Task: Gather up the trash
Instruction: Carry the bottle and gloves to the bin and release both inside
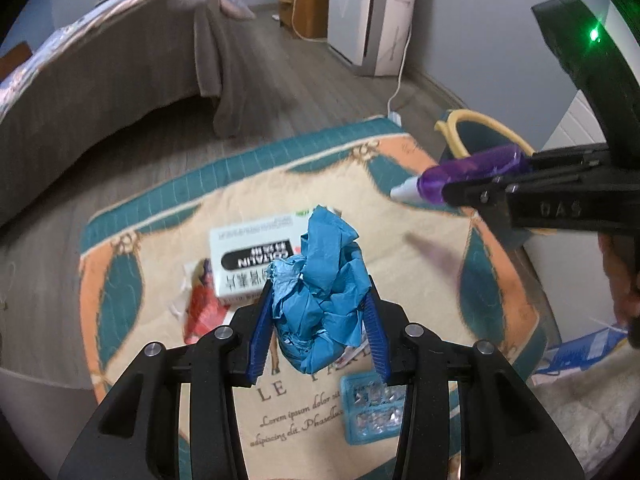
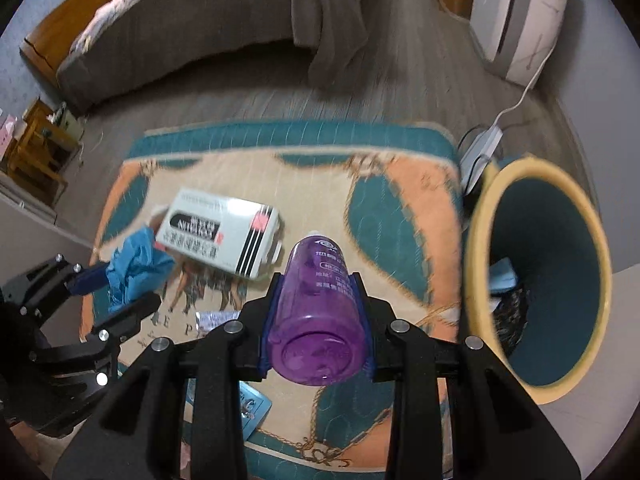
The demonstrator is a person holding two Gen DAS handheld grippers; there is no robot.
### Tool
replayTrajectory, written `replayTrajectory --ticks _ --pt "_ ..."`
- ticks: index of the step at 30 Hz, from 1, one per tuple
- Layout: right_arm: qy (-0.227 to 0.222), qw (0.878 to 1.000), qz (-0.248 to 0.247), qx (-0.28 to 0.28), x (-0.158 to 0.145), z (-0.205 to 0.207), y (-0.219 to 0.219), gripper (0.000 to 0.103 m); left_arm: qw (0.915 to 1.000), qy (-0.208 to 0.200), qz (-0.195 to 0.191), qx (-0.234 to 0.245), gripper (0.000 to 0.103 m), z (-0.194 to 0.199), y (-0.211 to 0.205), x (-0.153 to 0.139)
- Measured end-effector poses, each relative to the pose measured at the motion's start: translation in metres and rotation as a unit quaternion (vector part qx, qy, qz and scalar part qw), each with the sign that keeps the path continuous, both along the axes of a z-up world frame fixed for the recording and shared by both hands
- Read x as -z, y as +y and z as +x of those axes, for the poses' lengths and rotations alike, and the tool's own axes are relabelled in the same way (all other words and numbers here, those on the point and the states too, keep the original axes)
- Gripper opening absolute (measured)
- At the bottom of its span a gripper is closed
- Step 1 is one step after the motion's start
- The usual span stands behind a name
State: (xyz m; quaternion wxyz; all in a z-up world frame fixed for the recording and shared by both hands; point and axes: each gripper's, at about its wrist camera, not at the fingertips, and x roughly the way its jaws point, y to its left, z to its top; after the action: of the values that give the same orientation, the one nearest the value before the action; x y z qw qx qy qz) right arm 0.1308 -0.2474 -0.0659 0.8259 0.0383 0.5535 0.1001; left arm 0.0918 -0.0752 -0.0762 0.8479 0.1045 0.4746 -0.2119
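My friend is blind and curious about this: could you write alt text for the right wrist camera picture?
The right gripper clamps a purple plastic bottle above a patterned rug, beside a yellow-rimmed teal bin on its right. At left, the left gripper holds crumpled blue paper near a white box; a bed stands behind.

We see dim, cool indoor light in both views, with soft shadows and no hard glare. Fisheye distortion bends the floor and bed toward the dark rounded corners. Motion blur smears the rug [image 2: 400, 208] and the bin [image 2: 540, 280] at the right. A green LED [image 1: 594, 35] flares at the upper right of the left view.
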Motion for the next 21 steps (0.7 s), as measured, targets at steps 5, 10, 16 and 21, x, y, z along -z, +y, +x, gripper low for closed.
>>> replayTrajectory --ticks 5,10,16,21 --pt "-0.046 0.998 0.012 0.028 -0.035 -0.003 -0.026 0.032 0.9998 -0.018 -0.004 0.003 0.043 0.001 -0.011 -0.014" --pt "-0.079 0.995 0.001 0.053 -0.054 -0.002 -0.051 0.032 0.9997 -0.021 -0.008 0.013 0.043 0.0 -0.028 -0.019" --pt "-0.078 0.994 -0.001 0.079 -0.05 -0.002 -0.087 0.032 0.9993 -0.016 -0.006 0.034 0.043 0.001 -0.061 -0.013" --pt "-0.072 0.993 -0.007 0.095 -0.042 -0.009 -0.118 0.032 0.9983 -0.006 -0.005 0.057 0.043 -0.001 -0.1 -0.006"
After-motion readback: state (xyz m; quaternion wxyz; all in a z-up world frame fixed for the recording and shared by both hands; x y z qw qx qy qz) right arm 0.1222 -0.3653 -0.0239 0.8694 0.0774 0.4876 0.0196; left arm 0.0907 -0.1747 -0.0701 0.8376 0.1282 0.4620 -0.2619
